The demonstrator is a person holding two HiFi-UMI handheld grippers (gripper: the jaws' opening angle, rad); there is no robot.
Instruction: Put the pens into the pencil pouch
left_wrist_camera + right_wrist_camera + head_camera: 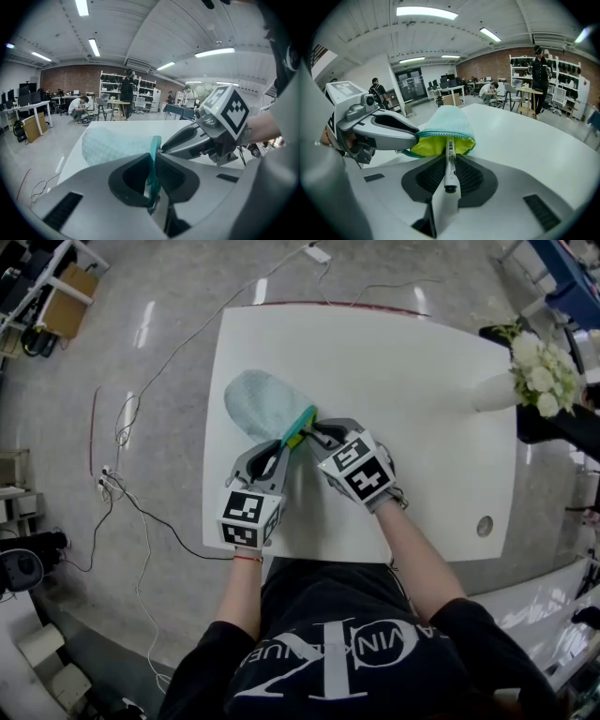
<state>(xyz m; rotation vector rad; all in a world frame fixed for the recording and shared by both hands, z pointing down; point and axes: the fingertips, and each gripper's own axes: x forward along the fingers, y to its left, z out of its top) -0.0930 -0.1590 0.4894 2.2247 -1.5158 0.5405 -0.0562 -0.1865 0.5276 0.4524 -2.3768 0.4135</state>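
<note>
1. Judging from the head view, the task is partway through one insertion. A pen has its tip just inside the mouth of the pencil pouch, but most of its barrel is outside.
2. The right gripper, just right of centre in the head view, has its jaws closed on that pen. In the right gripper view the white barrel with black print lies lengthwise between the ribbed pads, its dark end toward the camera.
3. The left gripper, close beside it on the left, has its jaws clamped on the pouch's teal zip edge. That grip lifts the mouth and holds it open.
4. The pencil pouch lies on the white desk, in the upper left part of the desktop. Its closed, rounded end points to the upper left and its mouth faces the person.
5. It is a soft pouch of pale blue-green cloth with a fine checked weave. It has a teal zip and a bright yellow-green lining that shows at the mouth.
6. Whether other pens are already inside, I cannot tell.
7. What is left, as I read it, is to slide this pen fully in and let go. I see no other pen loose on the desk in the head view.
</note>
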